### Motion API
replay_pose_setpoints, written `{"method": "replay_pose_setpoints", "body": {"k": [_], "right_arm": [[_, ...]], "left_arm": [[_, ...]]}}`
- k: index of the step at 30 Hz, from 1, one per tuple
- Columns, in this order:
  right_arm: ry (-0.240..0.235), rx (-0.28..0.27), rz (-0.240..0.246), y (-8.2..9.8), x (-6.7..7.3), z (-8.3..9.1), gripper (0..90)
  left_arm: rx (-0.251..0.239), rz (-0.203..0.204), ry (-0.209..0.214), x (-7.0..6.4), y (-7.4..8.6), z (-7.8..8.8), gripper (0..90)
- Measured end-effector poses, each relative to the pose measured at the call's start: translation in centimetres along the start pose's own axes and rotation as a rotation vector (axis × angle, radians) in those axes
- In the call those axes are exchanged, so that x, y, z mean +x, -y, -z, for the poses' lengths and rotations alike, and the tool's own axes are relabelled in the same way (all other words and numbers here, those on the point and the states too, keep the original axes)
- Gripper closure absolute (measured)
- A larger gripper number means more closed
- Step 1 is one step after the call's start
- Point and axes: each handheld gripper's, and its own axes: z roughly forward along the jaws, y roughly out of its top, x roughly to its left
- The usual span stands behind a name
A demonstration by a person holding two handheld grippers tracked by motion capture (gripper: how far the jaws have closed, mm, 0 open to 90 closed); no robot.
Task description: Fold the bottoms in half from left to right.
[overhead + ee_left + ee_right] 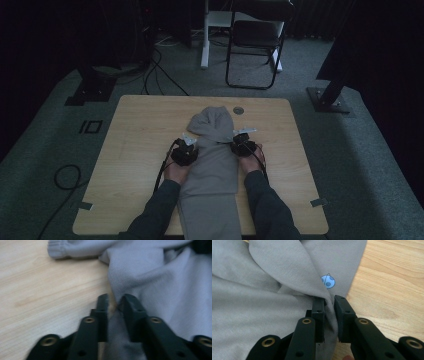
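Between both tools, grey hoodie (212, 165), edges pinched, wooden table (135, 150)

The grey hoodie (210, 165) runs off the bottom edge of the high view, so its lower end cannot be seen, and in the right gripper view it is cut off at the top and left edges. In the left gripper view the cloth pinched in the left hand-held gripper (115, 305) is blurred, the fabric's near edge is unclear, and a ribbed cuff (58, 248) is cut by the top edge. The small blue print (328, 281) is partly tucked under a fold, so its design cannot be told.
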Motion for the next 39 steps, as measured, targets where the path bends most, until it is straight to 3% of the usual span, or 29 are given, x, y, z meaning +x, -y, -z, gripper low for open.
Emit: {"method": "replay_pose_setpoints", "body": {"k": [1, 5, 17, 22, 24, 28, 29, 32, 39], "right_arm": [[-0.003, -0.001, 0.0, 0.1, 0.0, 0.0, 80.3], [-0.022, 0.004, 0.036, 0.5, 0.6, 0.5, 80.9], [-0.115, -0.018, 0.121, 3.9, 3.0, 3.4, 81.1], [-0.138, -0.017, 0.156, 4.9, 3.8, 4.3, 81.2], [-0.139, -0.02, 0.165, 5.2, 3.9, 4.5, 81.1], [-0.15, -0.023, 0.142, 5.3, 3.8, 4.5, 80.8], [-0.15, -0.024, 0.142, 5.3, 3.8, 4.5, 80.8], [-0.151, -0.026, 0.144, 5.3, 3.8, 4.5, 80.8], [-0.159, -0.038, 0.146, 5.4, 3.7, 4.4, 80.8]], "left_arm": [[0.006, 0.004, 0.002, 0.0, 0.0, 0.1, 83.5], [0.019, -0.05, 0.015, -0.6, 0.9, 1.2, 87.5], [0.017, -0.079, 0.061, -2.1, 5.2, 5.6, 88.8], [0.028, -0.066, 0.122, -2.3, 6.2, 6.8, 87.5], [0.016, -0.047, 0.094, -1.5, 5.9, 6.7, 78.4], [-0.032, 0.042, 0.004, 1.1, 4.1, 5.8, 62.0], [-0.047, 0.048, -0.02, 1.7, 3.6, 5.4, 57.5], [-0.077, 0.068, -0.014, 3.1, 2.2, 4.1, 50.6], [-0.005, 0.047, -0.037, 3.9, 0.0, 0.1, 36.1]]}}
